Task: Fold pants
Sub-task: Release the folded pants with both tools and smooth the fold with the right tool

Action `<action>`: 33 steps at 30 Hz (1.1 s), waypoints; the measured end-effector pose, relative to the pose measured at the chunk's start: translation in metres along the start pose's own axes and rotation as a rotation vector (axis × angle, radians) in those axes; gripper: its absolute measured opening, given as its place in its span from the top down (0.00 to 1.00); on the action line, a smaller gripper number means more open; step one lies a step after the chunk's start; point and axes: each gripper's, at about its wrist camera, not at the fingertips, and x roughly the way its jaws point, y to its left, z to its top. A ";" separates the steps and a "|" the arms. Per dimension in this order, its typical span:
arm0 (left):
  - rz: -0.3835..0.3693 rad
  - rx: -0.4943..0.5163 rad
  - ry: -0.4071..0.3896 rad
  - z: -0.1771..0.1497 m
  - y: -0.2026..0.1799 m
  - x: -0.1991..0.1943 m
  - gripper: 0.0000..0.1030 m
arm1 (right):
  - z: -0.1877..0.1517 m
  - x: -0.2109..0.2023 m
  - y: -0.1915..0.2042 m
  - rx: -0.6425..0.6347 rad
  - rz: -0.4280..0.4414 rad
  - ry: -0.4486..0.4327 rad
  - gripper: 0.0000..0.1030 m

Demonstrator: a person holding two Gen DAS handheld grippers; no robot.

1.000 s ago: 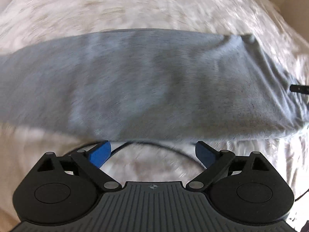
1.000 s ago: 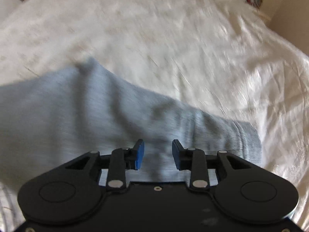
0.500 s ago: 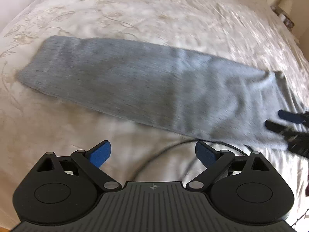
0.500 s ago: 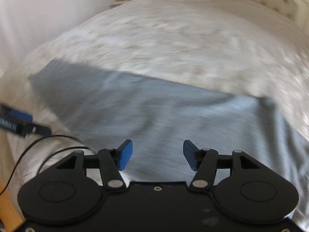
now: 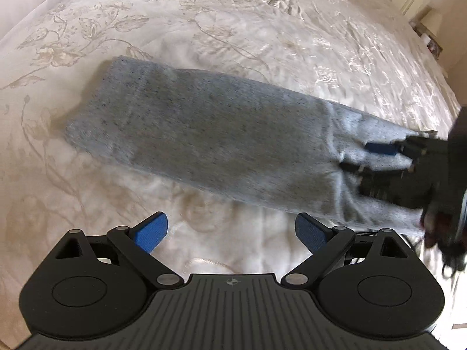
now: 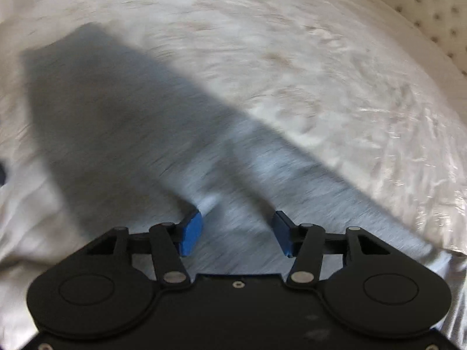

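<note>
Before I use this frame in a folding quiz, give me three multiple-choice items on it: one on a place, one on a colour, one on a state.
1. Where do the pants lie?
A. on a wooden floor
B. on the bed
C. in a basket

2. What colour are the pants?
A. grey
B. red
C. black

3. How does the left gripper stand?
A. shut on the pants
B. shut on a cable
C. open, over bare bedcover

Key:
1 B, the pants lie stretched across the cream flowered bedcover.
2 A, the knit is speckled grey in both views.
3 C, its blue pads stand wide apart, short of the pants' near edge.
</note>
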 end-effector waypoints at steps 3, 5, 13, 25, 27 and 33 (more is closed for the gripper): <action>-0.014 0.002 -0.009 0.004 0.011 -0.001 0.08 | 0.016 -0.009 -0.015 0.009 0.011 -0.041 0.77; -0.015 0.008 -0.016 0.005 0.015 -0.001 0.08 | 0.024 -0.011 -0.025 -0.027 -0.009 -0.066 0.77; -0.022 -0.018 -0.021 0.006 0.023 0.002 0.08 | 0.032 0.024 -0.033 -0.360 0.003 -0.001 0.76; -0.016 -0.039 -0.011 0.007 0.015 0.003 0.08 | 0.034 0.024 -0.024 -0.544 0.096 0.029 0.99; -0.011 -0.047 -0.018 0.008 0.015 0.001 0.08 | 0.040 0.023 -0.026 -0.520 0.062 0.008 0.99; -0.004 -0.049 -0.026 0.009 0.015 -0.003 0.08 | 0.047 0.013 -0.029 -0.512 0.211 -0.090 0.63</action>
